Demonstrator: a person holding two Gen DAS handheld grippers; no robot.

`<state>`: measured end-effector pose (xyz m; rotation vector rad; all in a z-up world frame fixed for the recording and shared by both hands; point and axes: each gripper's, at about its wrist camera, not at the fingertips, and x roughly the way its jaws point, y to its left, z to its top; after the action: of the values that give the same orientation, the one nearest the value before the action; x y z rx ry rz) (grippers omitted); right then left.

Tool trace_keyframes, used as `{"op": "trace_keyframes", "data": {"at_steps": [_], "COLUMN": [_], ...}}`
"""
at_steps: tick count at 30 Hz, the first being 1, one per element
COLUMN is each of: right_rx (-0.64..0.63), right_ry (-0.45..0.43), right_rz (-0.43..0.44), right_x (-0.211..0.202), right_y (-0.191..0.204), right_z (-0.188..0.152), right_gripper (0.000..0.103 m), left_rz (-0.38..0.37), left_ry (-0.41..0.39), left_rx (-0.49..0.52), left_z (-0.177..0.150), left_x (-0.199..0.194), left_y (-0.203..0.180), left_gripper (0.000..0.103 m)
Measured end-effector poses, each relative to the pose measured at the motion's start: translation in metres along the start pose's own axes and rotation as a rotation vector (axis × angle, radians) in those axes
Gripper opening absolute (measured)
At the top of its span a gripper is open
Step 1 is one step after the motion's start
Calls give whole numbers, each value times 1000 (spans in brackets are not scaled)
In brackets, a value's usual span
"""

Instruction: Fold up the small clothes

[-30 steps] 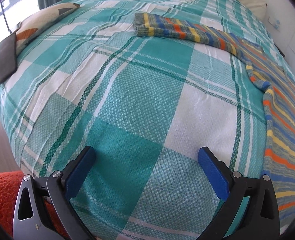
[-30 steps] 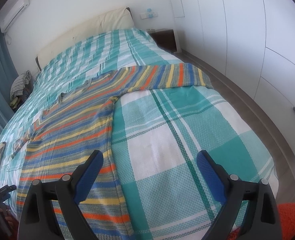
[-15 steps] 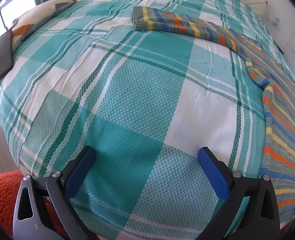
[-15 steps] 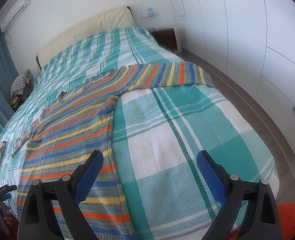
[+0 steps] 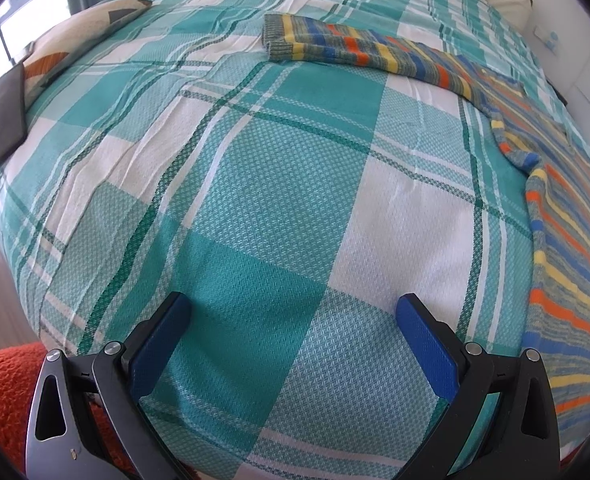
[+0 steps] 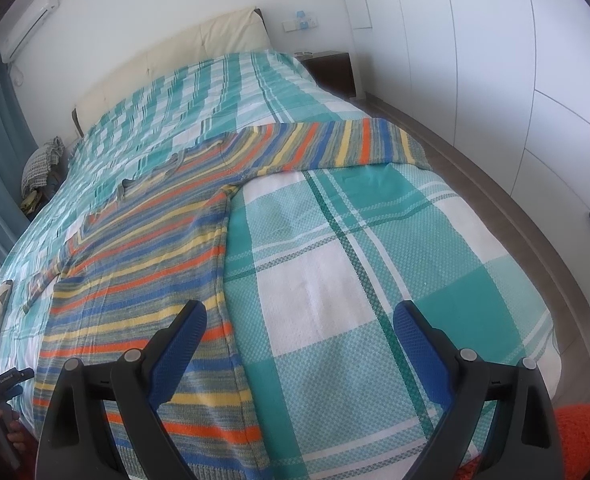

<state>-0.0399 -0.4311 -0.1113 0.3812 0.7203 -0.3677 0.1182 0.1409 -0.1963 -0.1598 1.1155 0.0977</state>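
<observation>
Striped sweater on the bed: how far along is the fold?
Done: striped sweater lies spread flat on the plaid bedspread, both sleeves out. In hand: nothing; left gripper and right gripper hover open. Left: every fold.

One striped sweater [image 6: 143, 280] lies ahead of the fingers on one plaid bedspread [image 6: 335, 280]. One phone [image 5: 5, 116] and one cushion [image 5: 75, 36] lie far left. Two grippers, four blue pads.
</observation>
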Motion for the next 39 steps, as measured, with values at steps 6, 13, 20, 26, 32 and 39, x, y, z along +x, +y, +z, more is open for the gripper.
{"op": "trace_keyframes", "data": {"at_steps": [6, 13, 20, 26, 32, 39], "right_rx": [0, 0, -6, -4, -6, -5], "right_ry": [1, 4, 10, 10, 11, 12], "right_rz": [0, 1, 4, 5, 5, 5], "right_x": [1, 2, 4, 4, 4, 4], "right_y": [0, 0, 1, 1, 0, 1], "right_z": [-1, 0, -3, -3, -1, -2], "right_gripper": [94, 94, 94, 94, 94, 94], "left_rz": [0, 4, 5, 5, 5, 5], "left_ry": [0, 1, 1, 2, 2, 2], "left_rx": [0, 7, 7, 7, 7, 6], "left_z": [0, 0, -1, -1, -1, -1], "left_x": [0, 1, 1, 1, 1, 1], "left_y": [0, -1, -1, -2, -1, -1], "left_gripper": [103, 103, 103, 103, 103, 103]}}
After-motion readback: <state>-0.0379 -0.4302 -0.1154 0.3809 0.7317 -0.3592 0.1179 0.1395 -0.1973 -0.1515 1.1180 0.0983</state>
